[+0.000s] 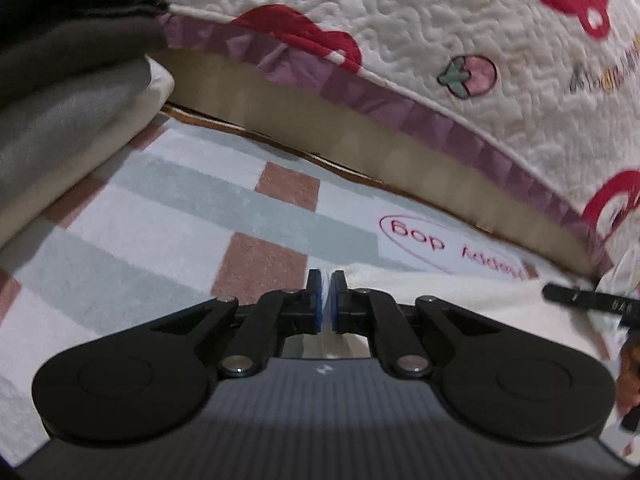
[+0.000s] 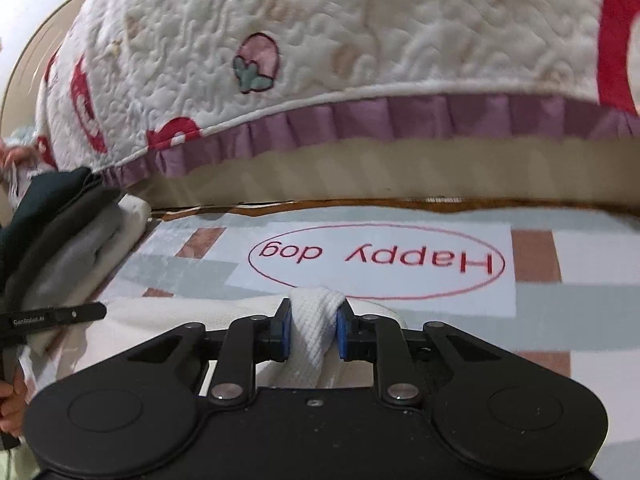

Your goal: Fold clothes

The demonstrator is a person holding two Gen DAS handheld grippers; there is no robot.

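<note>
A bunched edge of the cream garment [image 2: 316,320], lying on the checked mat [image 2: 560,312] near its "Happy dog" print, is pinched by the right gripper [image 2: 313,330]. The left gripper [image 1: 326,300] is nearly closed, apparently on nothing. A fold seems under way; next, a second hold is needed.

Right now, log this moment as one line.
left gripper: shut, empty | right gripper: shut on white waffle-knit garment | checked rug: underneath
</note>
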